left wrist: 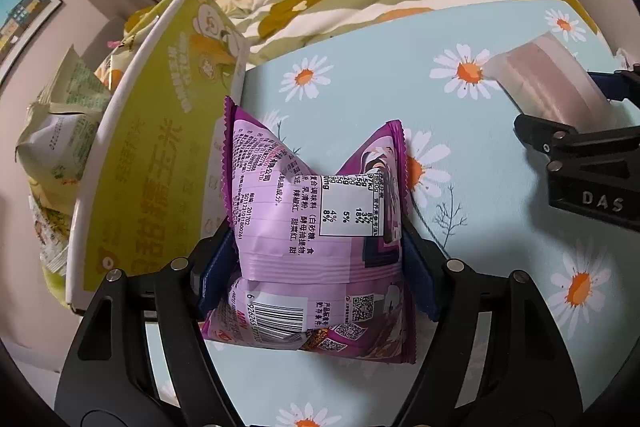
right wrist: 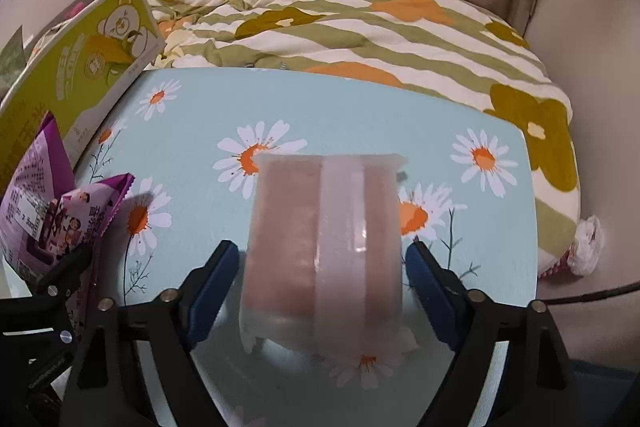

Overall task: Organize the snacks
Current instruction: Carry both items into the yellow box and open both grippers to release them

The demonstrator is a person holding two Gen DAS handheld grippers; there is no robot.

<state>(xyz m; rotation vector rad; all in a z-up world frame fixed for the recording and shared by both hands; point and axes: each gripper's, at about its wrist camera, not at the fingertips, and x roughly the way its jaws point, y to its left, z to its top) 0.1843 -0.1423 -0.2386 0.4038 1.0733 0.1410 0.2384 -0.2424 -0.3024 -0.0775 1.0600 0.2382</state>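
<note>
A purple snack bag [left wrist: 316, 211] stands on the daisy-print table [left wrist: 376, 75], printed back toward me. My left gripper [left wrist: 320, 247] is shut on the bag, its blue pads pinching the bag's waist from both sides. A translucent pink packet [right wrist: 324, 251] with a pale centre strip sits between the blue pads of my right gripper [right wrist: 322, 255], which touch its two side edges. In the left wrist view the pink packet [left wrist: 552, 79] shows at the right between the right gripper's black fingers [left wrist: 536, 131]. The purple bag [right wrist: 36, 187] also appears at the right view's left edge.
A yellow-green box with a bear print [left wrist: 160, 131] stands at the table's left edge, just left of the purple bag. Several green snack packets [left wrist: 60, 115] lie beyond it. A striped flowered quilt [right wrist: 360, 27] borders the table's far side. A crumpled white wrapper [right wrist: 586, 243] lies at right.
</note>
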